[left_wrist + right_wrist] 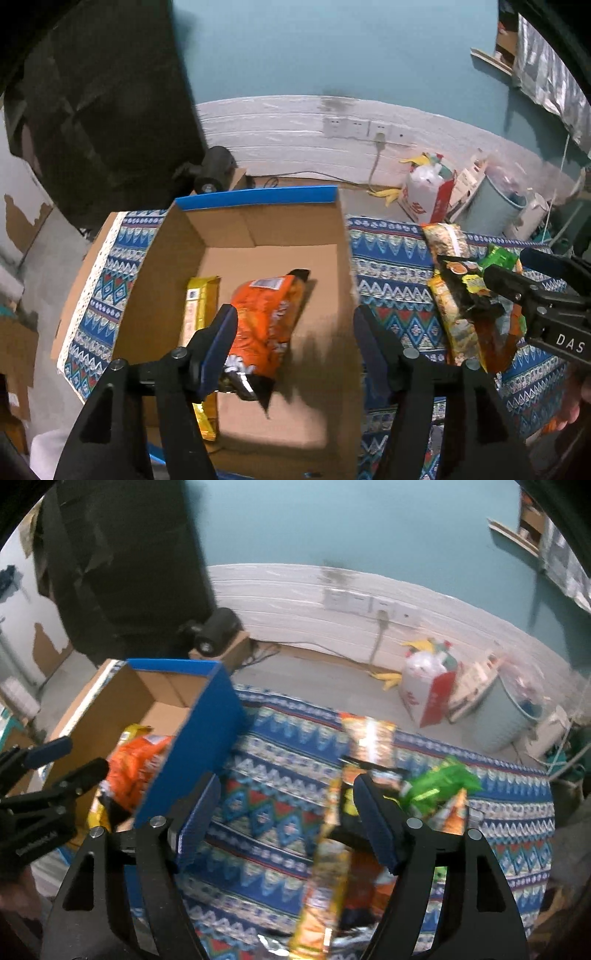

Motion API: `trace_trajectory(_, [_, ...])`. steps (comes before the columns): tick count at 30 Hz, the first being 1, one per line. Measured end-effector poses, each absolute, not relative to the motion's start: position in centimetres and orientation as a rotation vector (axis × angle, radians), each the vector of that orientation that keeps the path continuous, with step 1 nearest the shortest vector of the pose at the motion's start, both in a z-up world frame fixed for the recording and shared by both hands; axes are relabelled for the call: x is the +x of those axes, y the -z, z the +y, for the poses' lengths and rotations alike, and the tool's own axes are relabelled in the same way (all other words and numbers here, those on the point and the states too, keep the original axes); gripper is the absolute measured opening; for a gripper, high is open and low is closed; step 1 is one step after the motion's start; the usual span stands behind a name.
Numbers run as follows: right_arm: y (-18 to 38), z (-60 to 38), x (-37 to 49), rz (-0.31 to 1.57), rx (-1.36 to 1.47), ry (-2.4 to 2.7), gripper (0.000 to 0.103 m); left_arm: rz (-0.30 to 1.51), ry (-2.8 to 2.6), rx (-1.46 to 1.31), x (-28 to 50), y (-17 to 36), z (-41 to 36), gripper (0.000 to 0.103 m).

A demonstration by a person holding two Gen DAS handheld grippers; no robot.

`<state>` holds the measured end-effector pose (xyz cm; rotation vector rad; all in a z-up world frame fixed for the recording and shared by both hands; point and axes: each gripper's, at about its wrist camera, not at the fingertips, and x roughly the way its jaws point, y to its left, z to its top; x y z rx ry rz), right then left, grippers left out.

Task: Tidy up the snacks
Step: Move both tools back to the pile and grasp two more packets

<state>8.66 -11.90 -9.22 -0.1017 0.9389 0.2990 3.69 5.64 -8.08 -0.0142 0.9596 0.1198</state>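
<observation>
An open cardboard box with blue outer walls stands on the patterned cloth. Inside it lie an orange snack bag and a yellow packet. My left gripper hangs open over the box, its left finger in front of the orange bag, with nothing pinched. My right gripper stands open above the cloth beside the box's blue wall. A long yellow-orange packet lies below its gap. Its right finger overlaps a pile holding a green bag and a dark packet.
On the floor behind the table stand a white and red bag, a pale bin and a black device on a small carton. A plug hangs from the wall sockets. The cloth's right edge lies near more clutter.
</observation>
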Motion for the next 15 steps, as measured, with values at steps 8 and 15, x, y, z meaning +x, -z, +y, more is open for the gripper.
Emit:
trace_trajectory(8, [10.1, -16.8, 8.7, 0.959, -0.074, -0.233, 0.075, 0.985, -0.064, 0.013, 4.6, 8.6, 1.8, 0.068])
trace_trajectory(15, [11.0, -20.8, 8.7, 0.982, -0.041, -0.173, 0.077, 0.999, -0.003, 0.05, 5.1, 9.2, -1.9, 0.074])
